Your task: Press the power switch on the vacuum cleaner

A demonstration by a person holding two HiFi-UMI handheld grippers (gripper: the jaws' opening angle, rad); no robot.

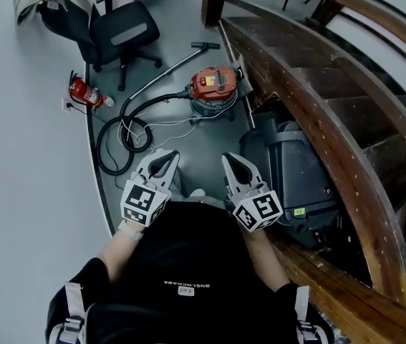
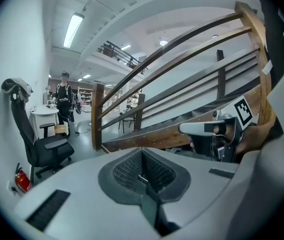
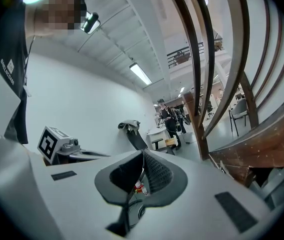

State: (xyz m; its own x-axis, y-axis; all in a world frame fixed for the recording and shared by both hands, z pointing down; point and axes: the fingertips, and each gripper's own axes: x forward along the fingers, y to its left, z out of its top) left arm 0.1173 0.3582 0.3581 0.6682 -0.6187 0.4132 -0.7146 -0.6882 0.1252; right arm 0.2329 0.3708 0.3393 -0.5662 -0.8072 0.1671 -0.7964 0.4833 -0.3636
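The vacuum cleaner [image 1: 213, 89], a grey drum with an orange-red top, stands on the grey floor beside the foot of the stairs. Its black hose [image 1: 115, 140] loops to the left, and a metal wand [image 1: 170, 69] runs up to the floor nozzle. I cannot make out the power switch at this distance. My left gripper [image 1: 164, 158] [image 2: 143, 153] and right gripper [image 1: 233, 160] [image 3: 143, 155] are held side by side near my body, well short of the vacuum. Both are shut with nothing between the jaws. Neither gripper view shows the vacuum body.
A wooden staircase [image 1: 317, 84] with curved rails fills the right side. A dark grey machine [image 1: 296, 170] sits under it, close to my right gripper. A red fire extinguisher [image 1: 84, 92] and a black office chair [image 1: 117, 31] stand at the left wall. A person [image 2: 63, 101] stands far off.
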